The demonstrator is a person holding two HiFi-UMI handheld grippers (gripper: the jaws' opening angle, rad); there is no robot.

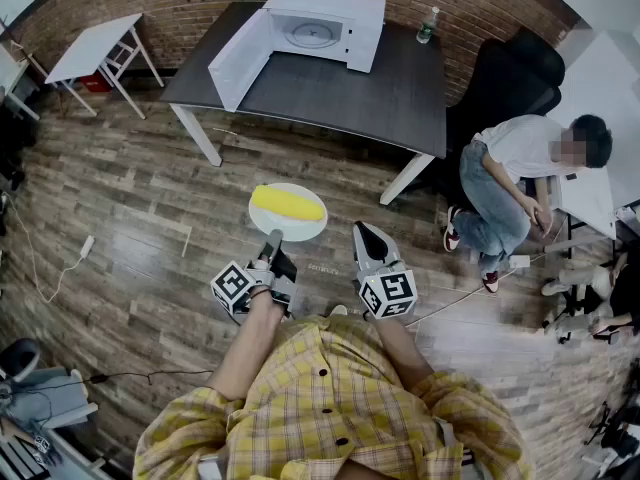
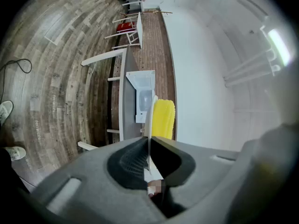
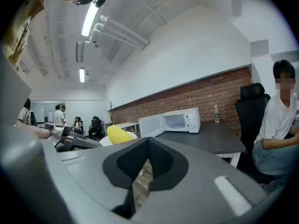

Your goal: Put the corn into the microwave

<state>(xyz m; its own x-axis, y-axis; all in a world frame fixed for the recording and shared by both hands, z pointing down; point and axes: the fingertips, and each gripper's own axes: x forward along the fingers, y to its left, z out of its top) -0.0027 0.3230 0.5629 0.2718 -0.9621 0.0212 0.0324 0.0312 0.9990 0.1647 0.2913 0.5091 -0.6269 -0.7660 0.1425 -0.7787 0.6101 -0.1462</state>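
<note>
Mainly a spill risk. The left gripper (image 1: 272, 240) has its fingers (image 2: 126, 160) clamped on the near rim of a white plate (image 1: 303, 230). That is 1 pinch point only, with the plate held out roughly level over the wooden floor (image 1: 120, 228). The corn (image 1: 287, 204) lies loose on top with nothing pinning it. The cob is round, so my guess is that any tilt or jolt on the way rolls it off the edge. The plate could also pivot or slip in so narrow a bite, since its weight sits out beyond the fingers.

The microwave (image 1: 325, 28) sits well apart on the dark tabletop (image 1: 395, 98), with its door (image 1: 238, 60) swung open to the left. A low approach may knock the plate on the tabletop edge or the door. The right gripper (image 1: 365, 236) hangs just beside the plate, its fingers brought together on nothing, so there is no 2nd support under the load.

Position: the corn is not between any fingers. In the left gripper view the plate runs edge-on into the closed fingers. The cob lies beyond the fingertips on the plate's upper face, apart from the pads. The right gripper view shows it off to that gripper's left, away from its fingers.
</note>
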